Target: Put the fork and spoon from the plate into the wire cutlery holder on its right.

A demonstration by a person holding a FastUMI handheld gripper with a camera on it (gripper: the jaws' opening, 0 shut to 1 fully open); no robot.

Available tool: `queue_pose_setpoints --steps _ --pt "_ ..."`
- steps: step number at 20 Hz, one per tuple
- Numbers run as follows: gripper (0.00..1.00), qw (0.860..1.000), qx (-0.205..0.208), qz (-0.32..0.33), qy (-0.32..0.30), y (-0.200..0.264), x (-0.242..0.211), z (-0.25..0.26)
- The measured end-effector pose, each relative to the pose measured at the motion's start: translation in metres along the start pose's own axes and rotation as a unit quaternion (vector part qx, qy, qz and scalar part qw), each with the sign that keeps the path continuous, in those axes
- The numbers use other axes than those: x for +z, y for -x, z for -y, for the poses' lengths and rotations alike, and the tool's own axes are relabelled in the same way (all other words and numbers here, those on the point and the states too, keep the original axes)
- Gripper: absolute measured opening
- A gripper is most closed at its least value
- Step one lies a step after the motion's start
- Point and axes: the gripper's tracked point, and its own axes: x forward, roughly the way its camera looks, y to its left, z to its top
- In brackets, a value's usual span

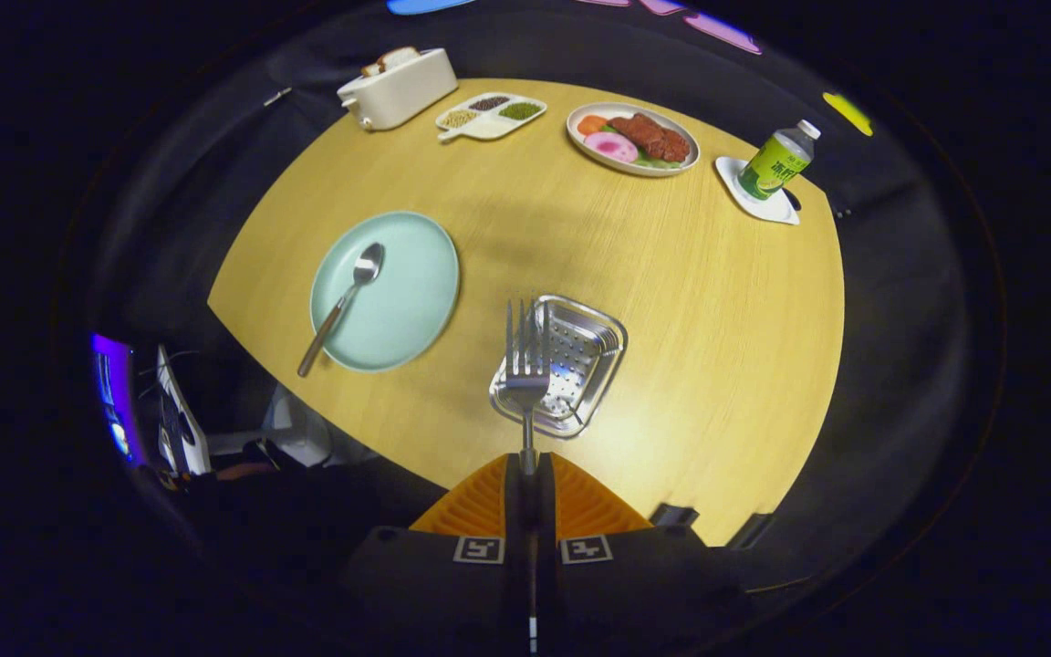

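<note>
Gripper (526,465) clenched on fork (526,365) handle, both fingers pressed together around it, no gap visible. Fork tines point forward, overlapping near-left rim of wire cutlery holder (571,365). Spoon (348,297) lies on green plate (398,310), left of holder, handle overhanging plate's near rim. All on wooden table (671,319).

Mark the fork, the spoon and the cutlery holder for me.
fork (525,370): gripper view, base of its tines.
spoon (367,264): gripper view, its bowl.
cutlery holder (591,342): gripper view, perforated floor.
</note>
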Motion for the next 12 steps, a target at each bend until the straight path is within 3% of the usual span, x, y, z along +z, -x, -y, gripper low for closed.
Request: queue_pose_setpoints --steps 3,7,12 --pt "0.08 0.998 -0.020 -0.063 0.024 -0.013 -0.010 0.017" --pt "0.08 0.991 -0.015 -0.126 0.033 -0.021 -0.009 0.017" --pt "0.15 0.989 -0.019 -0.139 0.038 -0.028 -0.001 0.016"
